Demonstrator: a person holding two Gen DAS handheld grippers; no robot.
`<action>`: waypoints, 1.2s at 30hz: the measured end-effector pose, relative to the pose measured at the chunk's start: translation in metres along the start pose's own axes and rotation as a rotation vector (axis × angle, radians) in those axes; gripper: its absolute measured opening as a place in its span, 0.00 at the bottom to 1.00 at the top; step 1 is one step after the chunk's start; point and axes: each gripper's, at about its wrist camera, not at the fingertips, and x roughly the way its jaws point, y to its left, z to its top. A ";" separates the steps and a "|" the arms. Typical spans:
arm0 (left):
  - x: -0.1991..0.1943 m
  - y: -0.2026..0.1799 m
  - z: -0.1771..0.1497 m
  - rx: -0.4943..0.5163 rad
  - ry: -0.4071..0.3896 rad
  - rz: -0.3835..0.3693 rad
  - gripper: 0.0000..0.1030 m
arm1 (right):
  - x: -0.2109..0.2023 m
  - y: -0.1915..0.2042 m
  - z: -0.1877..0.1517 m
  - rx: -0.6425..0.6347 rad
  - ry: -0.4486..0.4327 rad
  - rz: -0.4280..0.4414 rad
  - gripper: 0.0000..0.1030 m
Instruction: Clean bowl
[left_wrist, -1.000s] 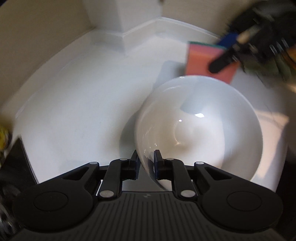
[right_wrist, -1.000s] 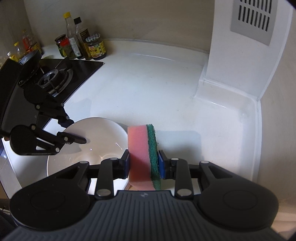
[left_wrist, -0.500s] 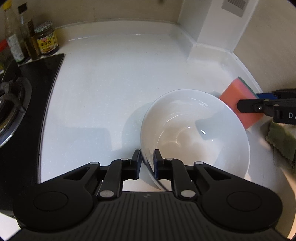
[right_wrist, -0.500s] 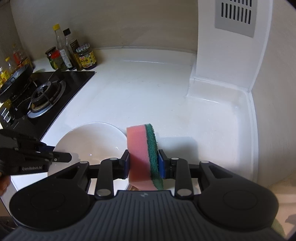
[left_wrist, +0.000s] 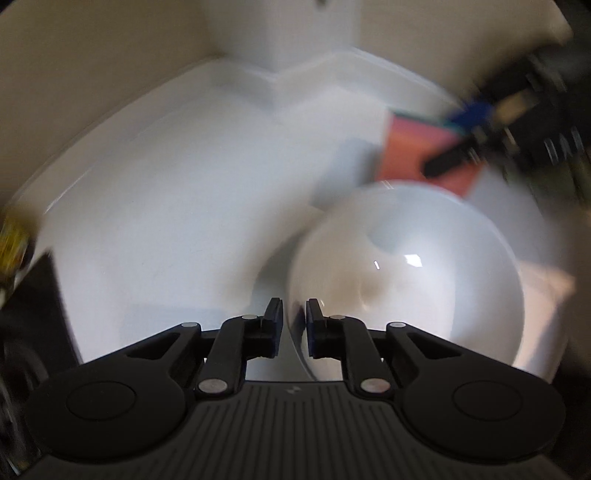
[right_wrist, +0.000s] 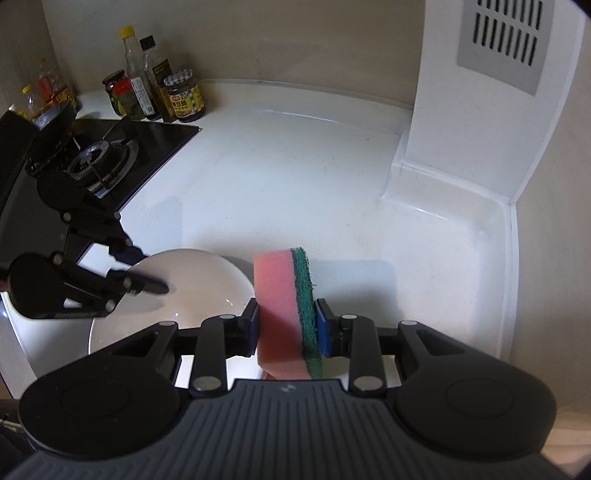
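At the far left of the right wrist view, the black gas hob (right_wrist: 107, 162) and the cluster of glass sauce bottles and jars (right_wrist: 155, 96) sit well behind the work, apart from it. Next across comes the left gripper (right_wrist: 144, 275), whose jaws stand narrowly apart astride the near rim of the round, glossy white ceramic bowl (left_wrist: 406, 280): one pad lies outside the wall and one inside, so it appears to pinch the rim. The jaws have just been shifting a little, closing and then easing, with the rim between them throughout. In the left wrist view the bowl spreads ahead and to the right of those jaws and looks tipped, its mouth turned toward the other hand, over the white countertop (left_wrist: 177, 206). Further right, the right gripper (right_wrist: 286, 326) is closed on the pink foam sponge with a dark green scouring face (right_wrist: 284, 306), which stands on edge between the pads, with the bowl just left of them. Sponge and bowl look apart; the sponge hangs beyond the far rim, not inside. So the grasping and presenting seem done, while the wiping itself is not under way in these frames. The bowl's inside shows only a faint dull patch low down, too blurred to call dirt.
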 end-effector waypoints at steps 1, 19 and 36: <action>-0.005 0.005 -0.003 -0.100 -0.006 0.004 0.15 | 0.000 0.000 -0.001 0.010 -0.006 0.001 0.26; 0.003 -0.031 -0.017 0.091 0.025 0.066 0.12 | -0.008 0.008 -0.010 -0.038 0.003 -0.013 0.26; -0.010 -0.024 -0.031 -0.221 -0.001 0.051 0.15 | -0.008 -0.003 -0.014 0.051 -0.040 -0.032 0.26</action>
